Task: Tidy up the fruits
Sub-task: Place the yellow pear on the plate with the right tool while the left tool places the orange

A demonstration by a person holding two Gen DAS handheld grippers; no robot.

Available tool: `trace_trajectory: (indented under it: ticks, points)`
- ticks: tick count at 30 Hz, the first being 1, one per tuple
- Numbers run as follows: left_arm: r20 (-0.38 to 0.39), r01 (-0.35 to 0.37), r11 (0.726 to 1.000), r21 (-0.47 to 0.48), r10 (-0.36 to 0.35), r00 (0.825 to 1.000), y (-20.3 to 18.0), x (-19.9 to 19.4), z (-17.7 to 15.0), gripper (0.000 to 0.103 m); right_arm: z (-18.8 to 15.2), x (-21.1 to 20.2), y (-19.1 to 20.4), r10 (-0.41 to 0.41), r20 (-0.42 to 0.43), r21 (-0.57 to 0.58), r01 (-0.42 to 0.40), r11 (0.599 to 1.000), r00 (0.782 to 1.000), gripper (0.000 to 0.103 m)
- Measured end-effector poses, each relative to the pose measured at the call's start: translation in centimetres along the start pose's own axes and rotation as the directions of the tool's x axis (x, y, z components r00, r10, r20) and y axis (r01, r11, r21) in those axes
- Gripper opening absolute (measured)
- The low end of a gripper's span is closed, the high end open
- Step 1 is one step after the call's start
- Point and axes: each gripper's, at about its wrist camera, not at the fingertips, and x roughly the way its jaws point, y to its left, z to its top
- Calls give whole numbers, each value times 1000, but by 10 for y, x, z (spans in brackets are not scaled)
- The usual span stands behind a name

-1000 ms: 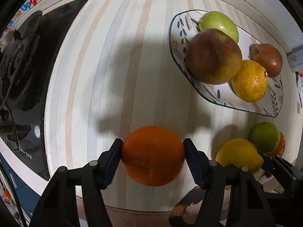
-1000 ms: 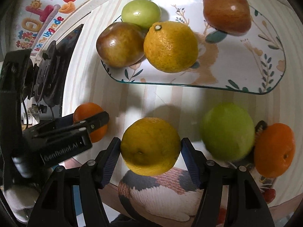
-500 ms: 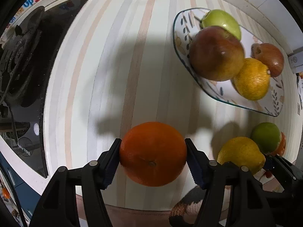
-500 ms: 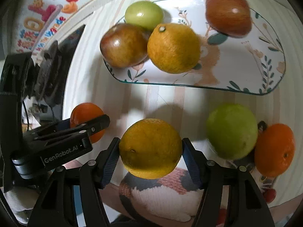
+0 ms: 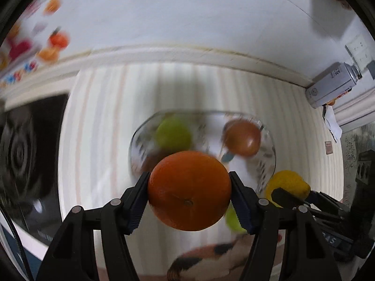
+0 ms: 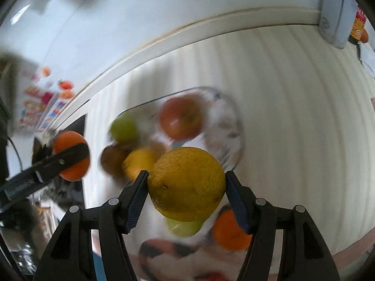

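My left gripper (image 5: 188,194) is shut on an orange (image 5: 187,187) and holds it in the air in front of the patterned glass plate (image 5: 269,154). My right gripper (image 6: 186,188) is shut on a yellow citrus fruit (image 6: 187,182), also raised. The plate (image 6: 232,126) holds a green apple (image 6: 123,128), a red apple (image 6: 181,119), a brown fruit (image 6: 111,159) and a yellow orange (image 6: 138,161). A green fruit (image 6: 182,227) and a small orange (image 6: 228,234) lie on the cloth below the right gripper. The background is blurred.
A black stove top (image 5: 25,154) lies at the left. A grey can (image 5: 332,86) lies at the back right by the wall. A cat-print patch (image 6: 168,253) covers the striped cloth's near edge. The left gripper with its orange (image 6: 70,157) shows at the left of the right wrist view.
Both grippers have lifted their fruits off the table and tilted up, so the wall and far edge now show. Both stay shut on their fruit.
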Motion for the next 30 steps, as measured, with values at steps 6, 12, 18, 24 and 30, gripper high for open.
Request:
trace_trajectory:
  ticks: [6,12,18,24,30]
  points:
    - [-78,-32,996,81,39,996,-24,45,45,63,20,33,-13,-51,-45,-2,51,999,998,67]
    - [-166,-53,993,109,71,984,-27,86,67,63,20,49,-11,-40,-71,-3,39,999,997,68]
    - [-223,-61,994,96,81,971,-25,103,71,63,19,51,-17,0,-104,30,4,1000,995,78]
    - [-181,-41,997,70,53,982,-24,93,73,99,21,36,-19,-56,-109,15,58,998,992,91]
    - [-113,-75,996,54,80,990,-20,66,64,99,17,18,-7,-179,-76,-62,175,983,981,95]
